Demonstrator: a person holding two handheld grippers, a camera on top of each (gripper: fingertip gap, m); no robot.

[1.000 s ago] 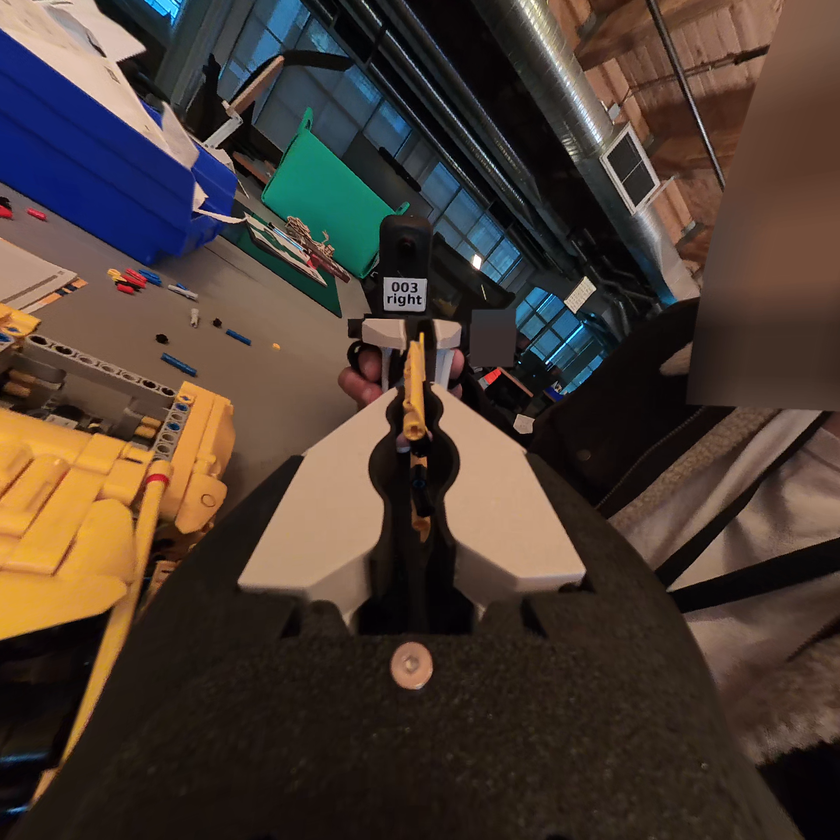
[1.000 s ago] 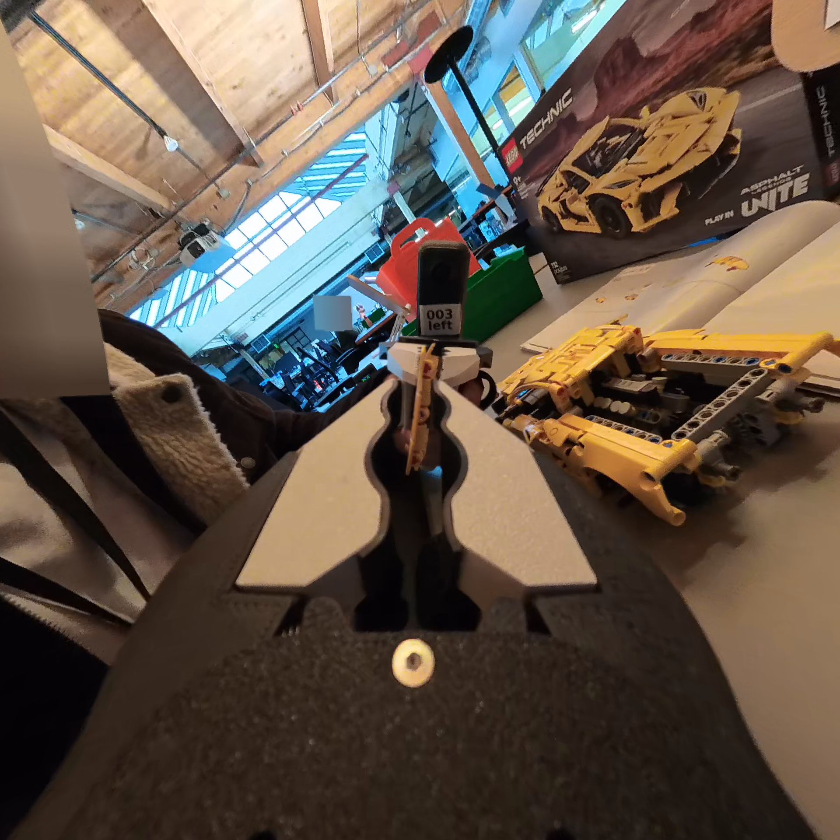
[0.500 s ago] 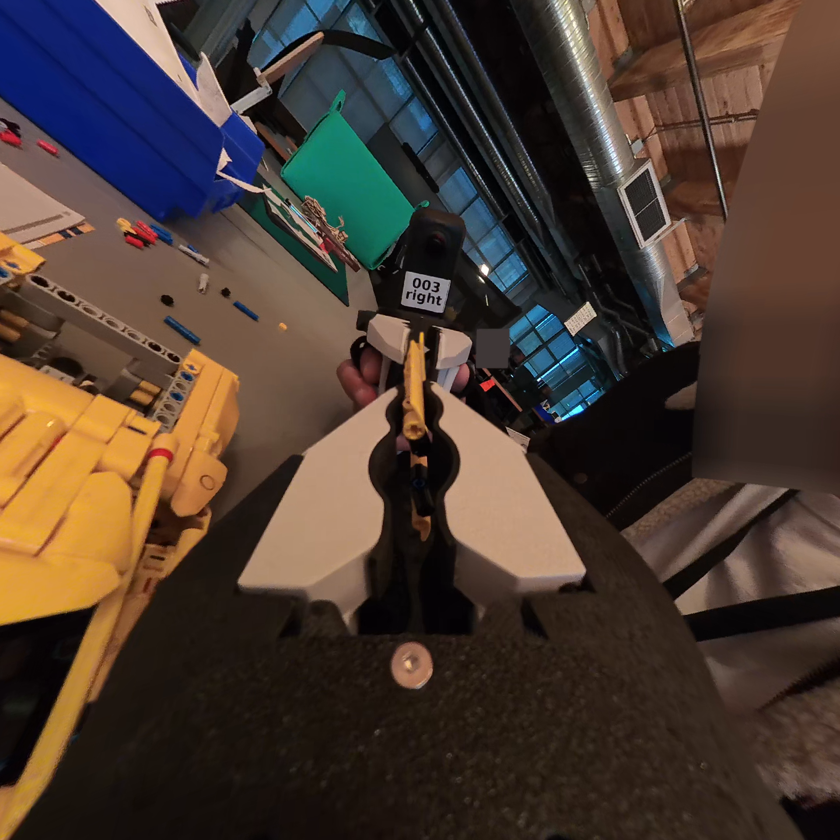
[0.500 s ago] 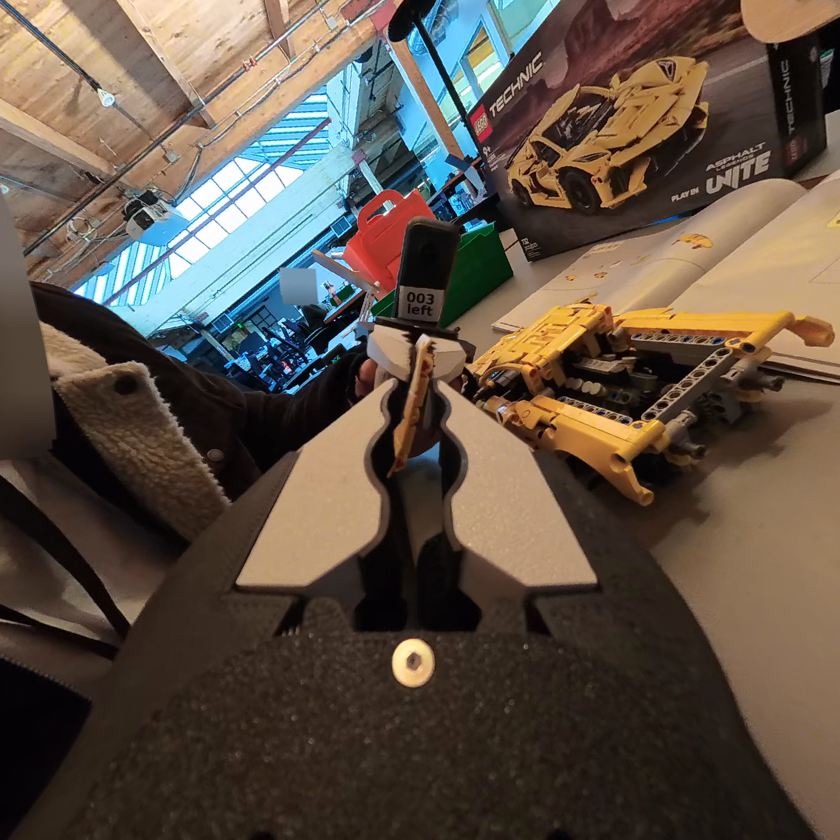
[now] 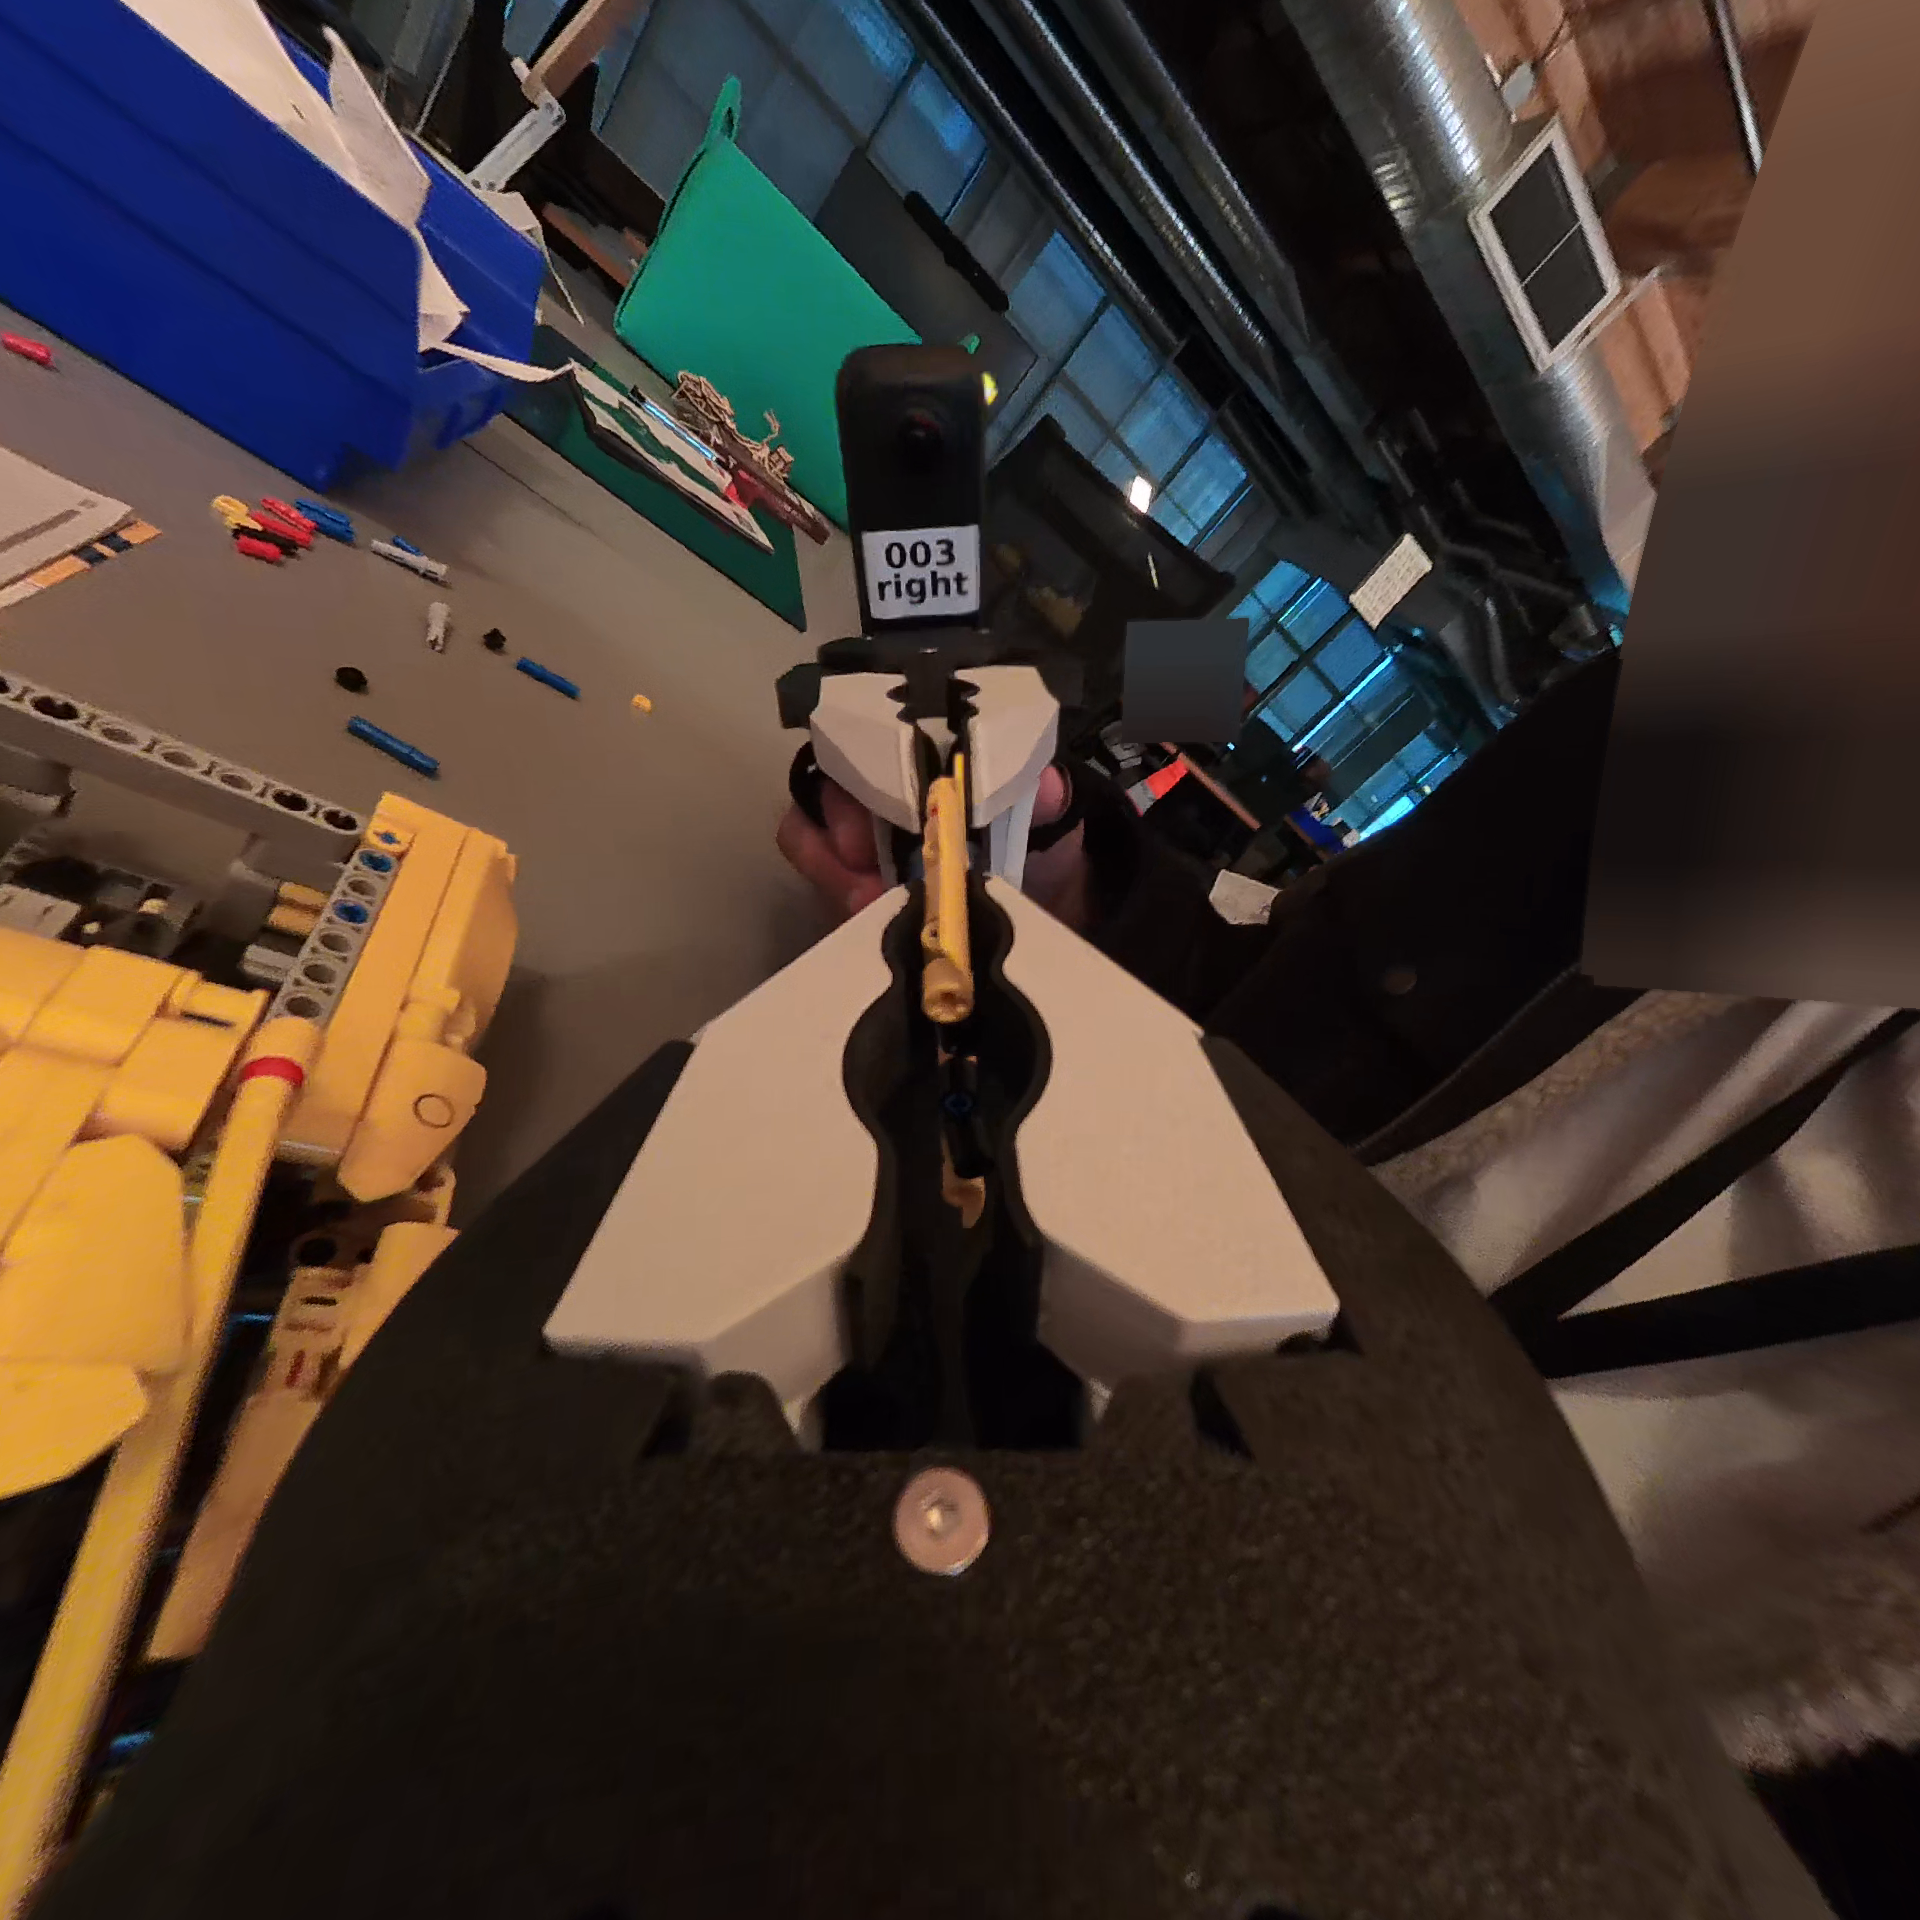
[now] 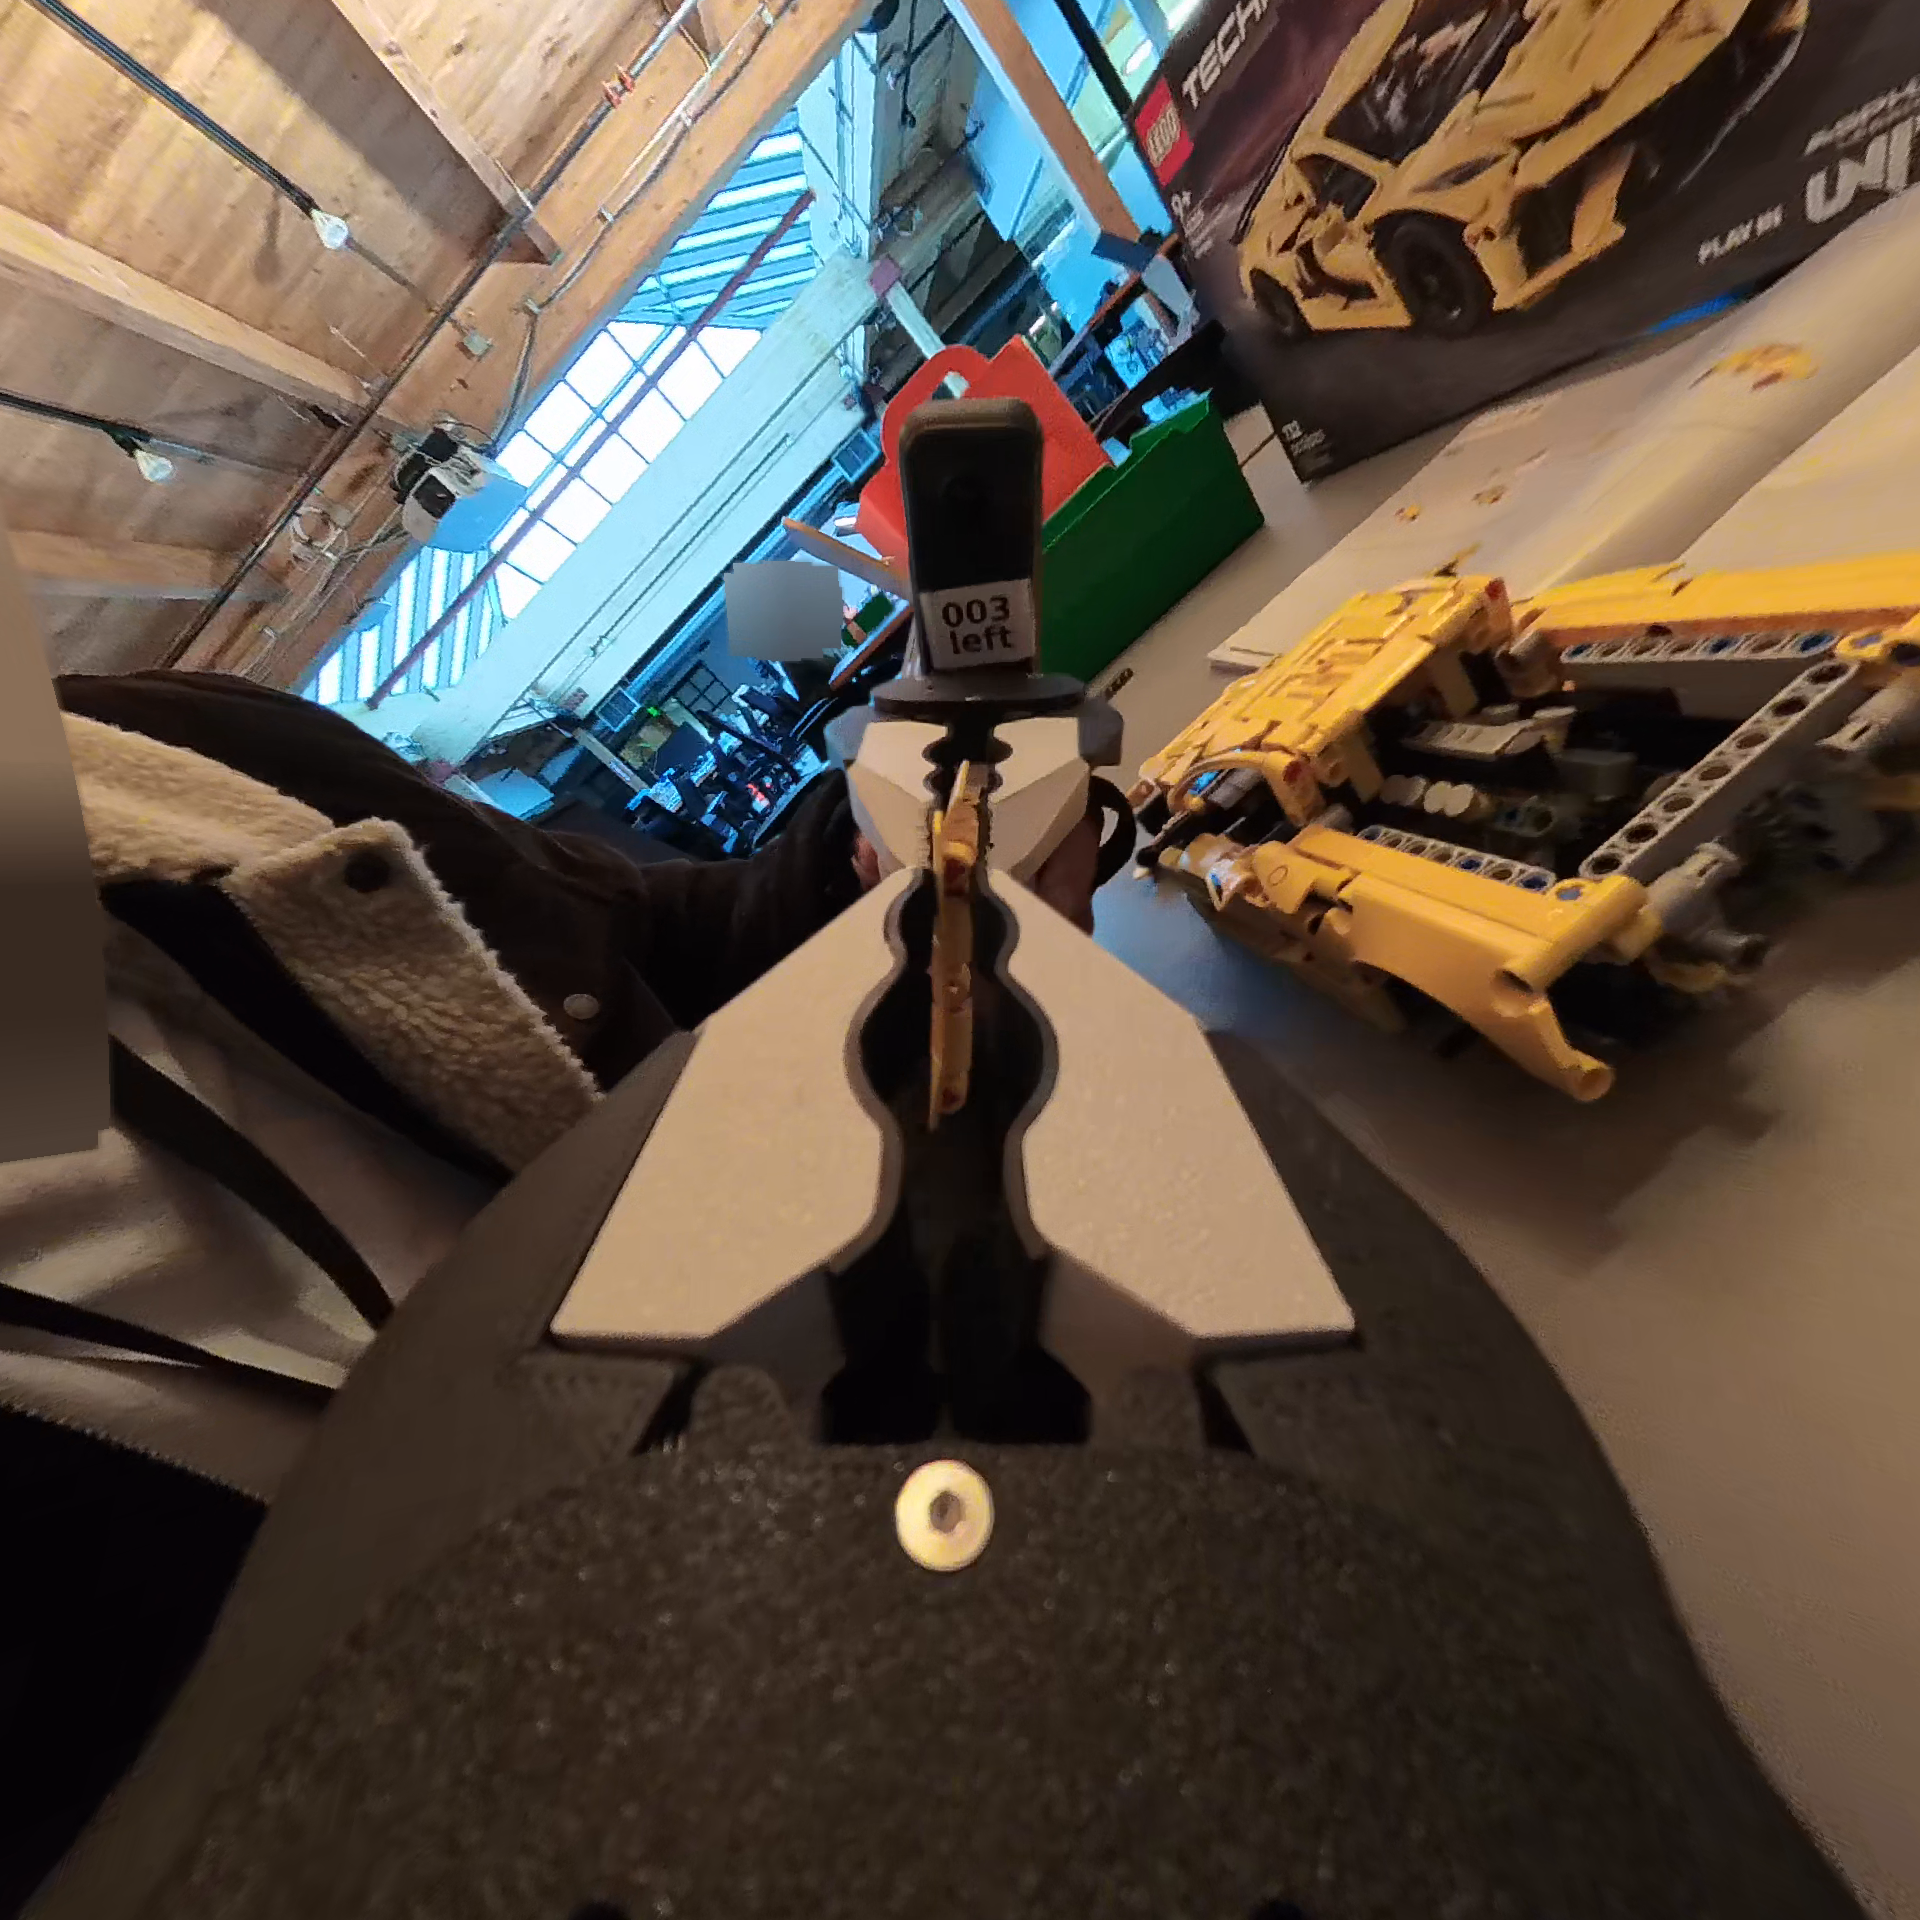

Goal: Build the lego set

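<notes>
Both grippers face each other tip to tip above the table, holding one thin yellow Lego piece between them. In the left wrist view my left gripper [image 5: 945,909] is shut on the yellow piece [image 5: 948,935], with a black part [image 5: 962,1127] behind it between the jaws. The right gripper [image 5: 940,810] clamps its far end. In the right wrist view my right gripper [image 6: 951,888] is shut on the same piece [image 6: 951,997], and the left gripper [image 6: 971,821] holds the other end. The half-built yellow car [image 5: 208,1091] [image 6: 1455,831] lies on the table beside them.
Loose small pins [image 5: 390,743] lie scattered on the grey table [image 5: 644,831], with a blue bin [image 5: 208,260] and a green mat [image 5: 748,301] behind. The set's box [image 6: 1558,156] and open instruction booklet [image 6: 1621,447] lie beyond the car. A person's jacket [image 6: 364,987] is close. The grippers are tip to tip, or close to it.
Both grippers stay shut on the yellow piece. The pair has swung and tilted, so the car looks larger and nearer in both views and the box has slid toward the upper right.
</notes>
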